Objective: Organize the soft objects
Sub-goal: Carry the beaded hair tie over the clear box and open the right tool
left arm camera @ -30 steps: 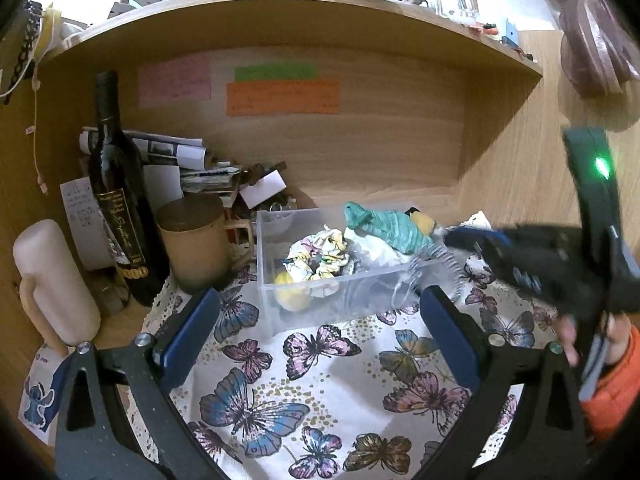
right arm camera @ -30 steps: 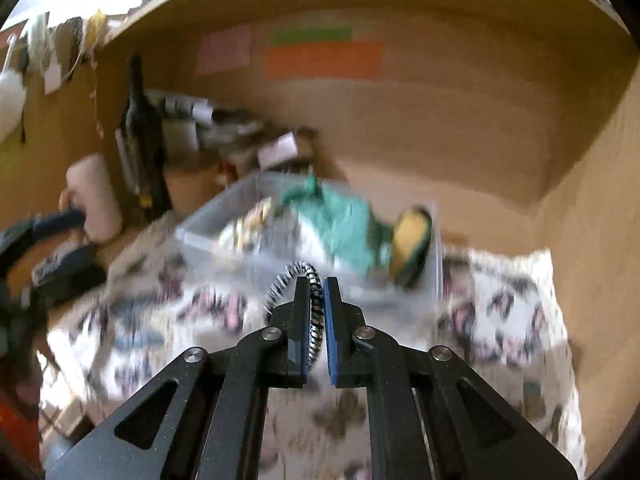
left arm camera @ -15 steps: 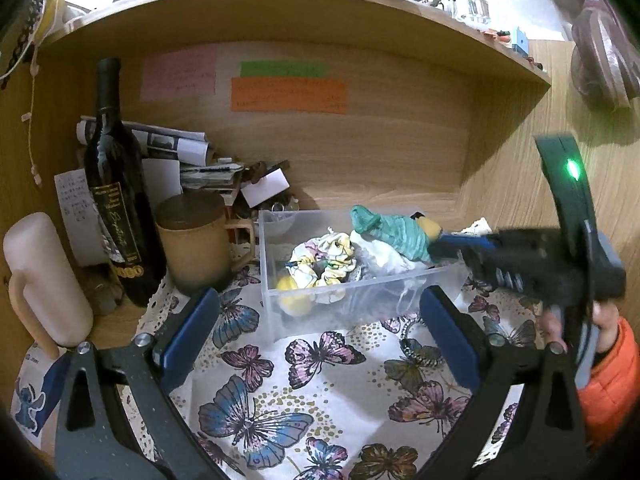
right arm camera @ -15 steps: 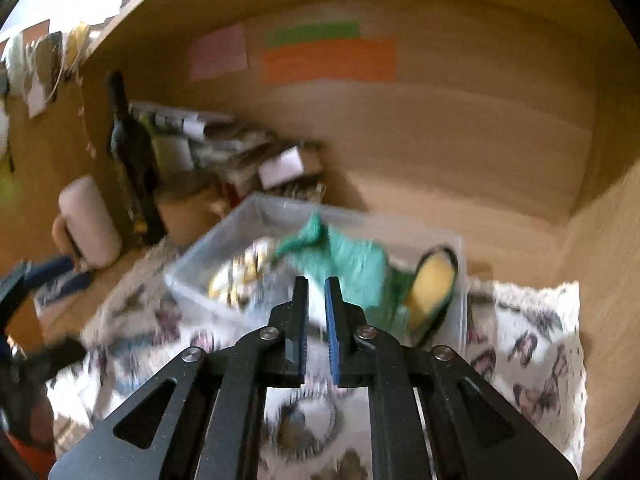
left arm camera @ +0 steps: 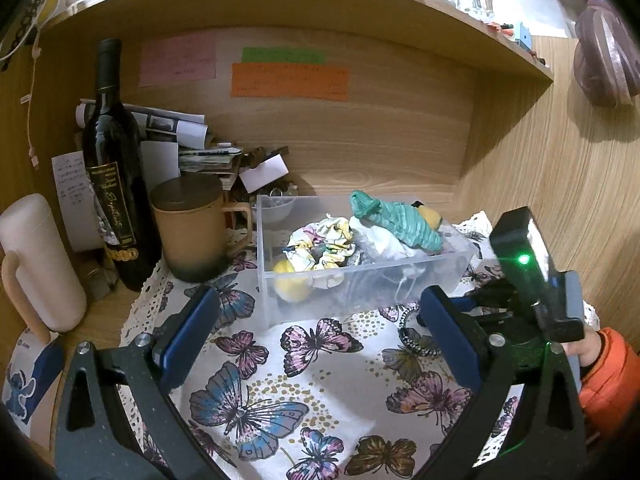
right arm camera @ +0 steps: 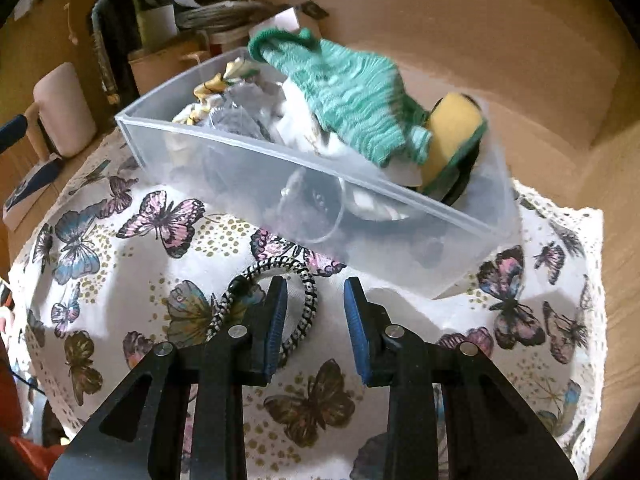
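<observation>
The right gripper (right arm camera: 316, 312) hovered low over the butterfly cloth (right arm camera: 160, 216), its jaws spread, pinching nothing. The striped hair tie (right arm camera: 304, 280) lay flat on the cloth at about twelve o'clock from the jaws, its right side between them, the rest of its ring passing under the left jaw. It sat just in front of the clear bin (right arm camera: 248, 148), apart from its wall. In the left wrist view the left gripper (left arm camera: 320, 332) also stood with jaws spread wide and empty, well back at six o'clock from the bin.

The step in hand looked like picking the tie up for the bin. To do it well, the jaws should probably close across one strand of the ring, low enough to catch it without snagging the cloth.

The loop appeared slightly oval, its long axis running roughly from seven to one o'clock, its dark bead (right arm camera: 236, 284) at the ten o'clock side.
</observation>
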The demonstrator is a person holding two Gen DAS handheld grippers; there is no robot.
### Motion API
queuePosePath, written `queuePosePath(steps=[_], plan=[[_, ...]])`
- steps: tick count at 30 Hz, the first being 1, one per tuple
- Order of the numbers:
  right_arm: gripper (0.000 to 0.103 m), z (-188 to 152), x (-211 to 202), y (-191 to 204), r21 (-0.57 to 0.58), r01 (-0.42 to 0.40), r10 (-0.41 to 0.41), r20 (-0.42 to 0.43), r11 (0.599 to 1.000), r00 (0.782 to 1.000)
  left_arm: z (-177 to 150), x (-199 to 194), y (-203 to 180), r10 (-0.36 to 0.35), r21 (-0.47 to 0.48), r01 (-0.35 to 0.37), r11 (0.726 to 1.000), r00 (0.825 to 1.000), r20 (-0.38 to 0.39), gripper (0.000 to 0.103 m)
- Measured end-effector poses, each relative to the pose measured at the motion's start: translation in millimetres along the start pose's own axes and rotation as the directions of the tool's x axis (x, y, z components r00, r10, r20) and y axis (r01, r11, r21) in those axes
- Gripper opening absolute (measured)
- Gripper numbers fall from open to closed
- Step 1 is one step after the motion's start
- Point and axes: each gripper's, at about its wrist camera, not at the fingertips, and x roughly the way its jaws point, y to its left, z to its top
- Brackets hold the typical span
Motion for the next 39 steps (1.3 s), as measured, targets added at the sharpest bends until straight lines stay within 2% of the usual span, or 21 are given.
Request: queuePosePath(steps=[2,4,7,13,17,21,24,28,31,34,38,39], plan=[[0.010,0.5,5.6,-0.1,-0.006,-0.009,0.009,-0.015,1.000,1.000,0.2,0.5,0.1,0.002,-0.004,-0.002,1.000,1.000,0.001,0.102],[0.007,0.0,7.3,2.2,-0.022,0.001,-0.001,-0.005,1.000,1.000,0.1,1.7,0.5,0.004,-0.008,-0.004,1.000,1.000,-0.002,0.102],[0.006,-1.4,4.3,7.4,-0.036,0.021,-0.021,0.019,0.999,1.000,-0.2,2.9,1.4,0.007,-0.015,-0.007,1.000,1.000,-0.006,0.102],[0.006,3.6,-38.4,16.7,-0.033,0.016,-0.011,0.159,0.999,0.987,1.8,0.8,5.0,0.002,-0.033,-0.002,0.999,1.000,-0.002,0.102],[0.006,19.3,-68.9,20.1,-0.028,0.019,-0.011,0.267,0.999,0.964,4.0,-4.1,4.1,0.005,-0.037,-0.004,0.999,1.000,0.014,0.102],[0.006,46.1,-79.6,19.2,0.003,0.037,-0.036,0.342,0.999,0.939,5.5,-8.9,2.1,0.010,-0.032,-0.009,0.999,1.000,0.027,0.102],[0.007,70.0,-66.7,27.0,0.017,0.083,-0.084,0.357,0.996,0.930,6.0,-11.1,1.7,0.014,-0.024,-0.014,1.000,0.999,0.031,0.102],[0.007,79.6,-40.9,26.3,0.020,0.128,-0.128,0.319,0.992,0.939,5.9,-11.5,2.4,0.023,-0.014,-0.023,1.000,0.999,0.031,0.102],[0.011,78.0,-26.2,20.3,0.018,0.162,-0.161,0.273,0.987,0.949,5.9,-10.8,4.0,0.022,-0.018,-0.021,1.000,0.999,0.027,0.102],[0.021,75.3,-29.5,14.6,0.033,0.143,-0.147,0.267,0.989,0.953,6.7,-9.6,5.4,0.019,-0.025,-0.018,1.000,0.999,0.026,0.102],[0.038,71.6,-48.9,14.8,0.034,0.141,-0.145,0.303,0.989,0.942,9.0,-10.6,4.9,0.011,-0.030,-0.010,1.000,0.999,0.036,0.102],[0.039,70.5,-55.6,16.8,0.028,0.145,-0.146,0.317,0.989,0.937,10.3,-11.3,4.3,0.008,-0.031,-0.007,1.000,0.999,0.040,0.102]])
